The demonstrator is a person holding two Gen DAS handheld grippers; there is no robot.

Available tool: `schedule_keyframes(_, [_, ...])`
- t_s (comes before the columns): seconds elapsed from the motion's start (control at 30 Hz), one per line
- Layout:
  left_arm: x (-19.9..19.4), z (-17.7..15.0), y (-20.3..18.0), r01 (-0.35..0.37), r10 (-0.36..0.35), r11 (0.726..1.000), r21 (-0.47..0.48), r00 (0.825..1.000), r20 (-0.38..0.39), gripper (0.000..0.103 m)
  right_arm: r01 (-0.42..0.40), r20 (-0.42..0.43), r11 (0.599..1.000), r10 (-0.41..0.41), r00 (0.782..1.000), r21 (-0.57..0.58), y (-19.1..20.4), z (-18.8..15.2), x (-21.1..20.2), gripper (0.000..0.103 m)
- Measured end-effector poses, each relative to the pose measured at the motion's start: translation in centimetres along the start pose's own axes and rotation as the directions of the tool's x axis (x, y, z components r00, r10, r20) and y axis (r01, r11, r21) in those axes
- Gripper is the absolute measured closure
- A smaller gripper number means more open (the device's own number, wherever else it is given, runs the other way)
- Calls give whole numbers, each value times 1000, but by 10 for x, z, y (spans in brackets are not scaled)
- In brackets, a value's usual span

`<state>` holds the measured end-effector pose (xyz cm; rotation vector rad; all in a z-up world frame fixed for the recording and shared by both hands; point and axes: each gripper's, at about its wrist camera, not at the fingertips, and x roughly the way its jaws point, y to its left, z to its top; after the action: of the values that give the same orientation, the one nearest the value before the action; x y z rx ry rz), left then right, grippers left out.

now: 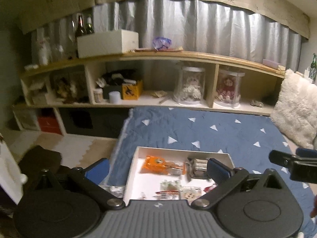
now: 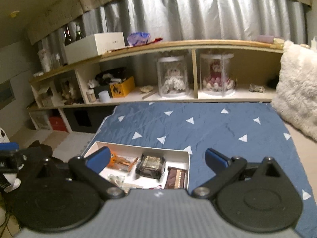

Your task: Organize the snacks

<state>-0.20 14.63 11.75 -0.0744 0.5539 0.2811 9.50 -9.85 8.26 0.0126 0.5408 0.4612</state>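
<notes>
A white shallow box (image 1: 179,151) (image 2: 138,145) lies on the blue bedspread and holds several snacks. In it are an orange packet (image 1: 158,163) (image 2: 116,158), a dark clear-topped snack pack (image 1: 199,167) (image 2: 151,165) and a brown chocolate bar (image 2: 177,178). Small wrapped sweets (image 1: 171,185) lie at the box's near side. My left gripper (image 1: 158,170) is open and empty above the box. My right gripper (image 2: 157,158) is open and empty, also above the box. The right gripper's tip shows at the right edge of the left wrist view (image 1: 293,159).
A blue bedspread with white triangles (image 1: 208,130) (image 2: 208,127) covers the bed. A wooden shelf unit (image 1: 158,56) (image 2: 178,44) behind holds doll jars, boxes and bottles. A white fluffy pillow (image 1: 297,107) (image 2: 297,91) sits at the right. A dark cloth (image 1: 43,158) lies on the floor at left.
</notes>
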Motion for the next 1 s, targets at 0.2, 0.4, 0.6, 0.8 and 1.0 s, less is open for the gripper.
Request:
schedule_keyframes(0.2, [-43, -1, -5, -63, 59, 997, 54, 996, 72, 0, -17, 27, 1000, 17, 999, -5, 1, -5, -32, 1])
schedule_keyframes(0.4, [-64, -16, -2, -77, 72, 995, 62, 994, 85, 0, -6, 51, 1000, 5, 999, 5, 6, -15, -60, 0])
schedule_keyframes(0.6, [-61, -42, 3, -70, 68, 993, 94, 997, 23, 0, 55, 50, 998, -55, 997, -5, 9, -36, -73, 0])
schedule_keyframes(0.8, [-54, -71, 4, -22, 23, 995, 101, 1000, -12, 0, 76, 39, 997, -75, 996, -8, 10, -60, -83, 0])
schedule_keyframes(1.0, [-47, -94, 2, 2, 0, 996, 89, 1000, -27, 0, 137, 28, 990, -136, 990, -36, 16, -86, -87, 0])
